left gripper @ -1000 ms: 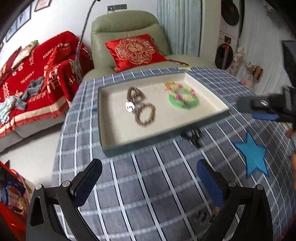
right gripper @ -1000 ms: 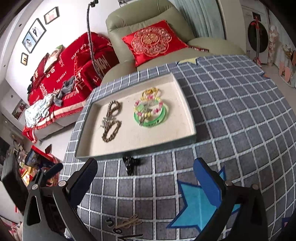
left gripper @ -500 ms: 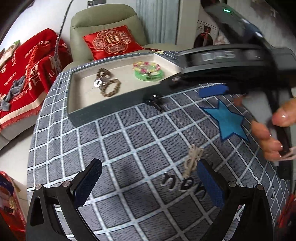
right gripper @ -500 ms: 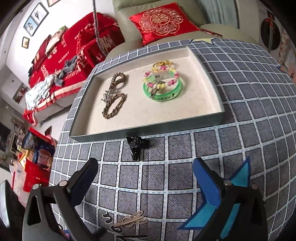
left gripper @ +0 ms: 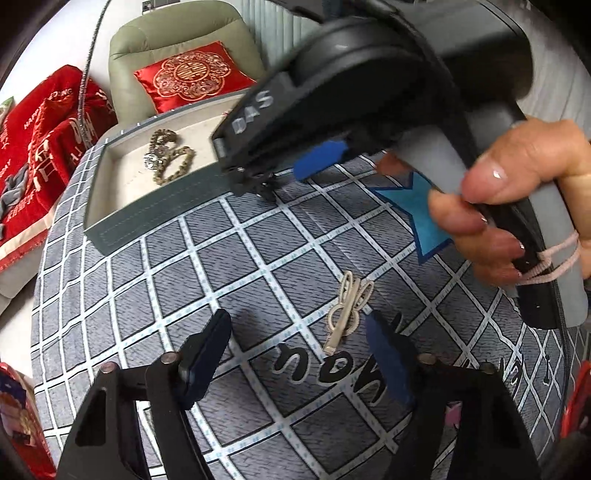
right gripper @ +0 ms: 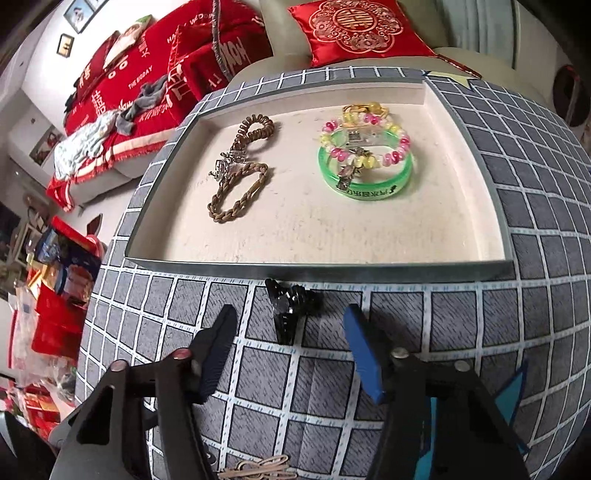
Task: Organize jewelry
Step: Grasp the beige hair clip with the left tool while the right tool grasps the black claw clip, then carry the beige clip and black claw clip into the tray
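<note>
My left cam is mostly blocked: my right hand (left gripper: pixel 517 206) and its claw body fill the top right, hiding half the tray (left gripper: pixel 147 218). The right cam sees the whole tray (right gripper: pixel 317 271), sitting on the far part of the table.

Room's the same in both: a round table in a grey checked cloth (right gripper: pixel 554 184), a green armchair (left gripper: pixel 177 48) with a red cushion (right gripper: pixel 354 29) past it, and a sofa under red throws (right gripper: pixel 147 74) at far left.

Count, biggest first: one tray. Inside, two brown braided bracelets (right gripper: pixel 240 184) on the left and, on the right, a green bangle (right gripper: pixel 365 181) with a pink-and-yellow bead bracelet (right gripper: pixel 365 142) lying on it. There's something gold (right gripper: pixel 364 108) just beyond them, but I can't make it out. The left cam catches only the brown pair (left gripper: pixel 170 158).

Outside the tray: one black clip (right gripper: pixel 288 308) just beside its near wall, and one pale gold hair clip (left gripper: pixel 347 310) on the cloth near me.

My right claw (right gripper: pixel 290 356) is spread wide and empty, with the black clip just ahead between the finger lines. My left claw (left gripper: pixel 295 354) is likewise released, with the gold clip near its right finger (left gripper: pixel 388 358). Can't tell if they touch.
</note>
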Tool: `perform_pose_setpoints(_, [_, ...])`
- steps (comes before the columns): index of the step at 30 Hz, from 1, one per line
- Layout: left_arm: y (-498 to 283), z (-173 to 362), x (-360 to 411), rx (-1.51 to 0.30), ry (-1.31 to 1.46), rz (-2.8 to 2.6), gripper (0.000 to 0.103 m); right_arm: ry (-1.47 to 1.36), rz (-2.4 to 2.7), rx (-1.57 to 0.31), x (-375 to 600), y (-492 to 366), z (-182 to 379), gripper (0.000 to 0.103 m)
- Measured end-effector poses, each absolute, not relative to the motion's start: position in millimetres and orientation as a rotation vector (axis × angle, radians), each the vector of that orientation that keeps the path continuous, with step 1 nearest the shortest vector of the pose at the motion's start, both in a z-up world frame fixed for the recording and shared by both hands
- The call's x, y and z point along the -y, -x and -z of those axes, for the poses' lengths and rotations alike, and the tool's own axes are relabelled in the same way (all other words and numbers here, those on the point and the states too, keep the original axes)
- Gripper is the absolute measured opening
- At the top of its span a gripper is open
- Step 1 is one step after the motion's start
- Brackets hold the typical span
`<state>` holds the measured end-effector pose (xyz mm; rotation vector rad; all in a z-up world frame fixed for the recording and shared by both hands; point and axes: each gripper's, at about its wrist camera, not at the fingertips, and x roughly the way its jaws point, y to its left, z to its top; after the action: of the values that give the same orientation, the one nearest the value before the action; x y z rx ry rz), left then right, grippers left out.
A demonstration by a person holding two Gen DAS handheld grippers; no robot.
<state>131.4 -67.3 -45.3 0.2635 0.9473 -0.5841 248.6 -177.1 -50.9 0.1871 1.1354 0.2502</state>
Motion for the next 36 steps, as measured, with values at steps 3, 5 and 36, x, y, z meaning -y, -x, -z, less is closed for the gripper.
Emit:
perform_pose_setpoints(3, [-128, 48, 73, -0.941, -0.288, 0.589, 0.081, -0.173, -0.253, -1.142, 173, -251, 54, 0.052])
perform_pose_setpoints(5, [-126, 47, 75, -0.941, -0.292, 0.599, 0.081, -0.166, -0.255, -1.138, 171, -252, 56, 0.049])
perform_pose_setpoints(36, [-114, 36, 62, -0.936, -0.214, 0.584, 0.033, -0.236, -0.226, -1.07, 196, -220, 39, 0.025])
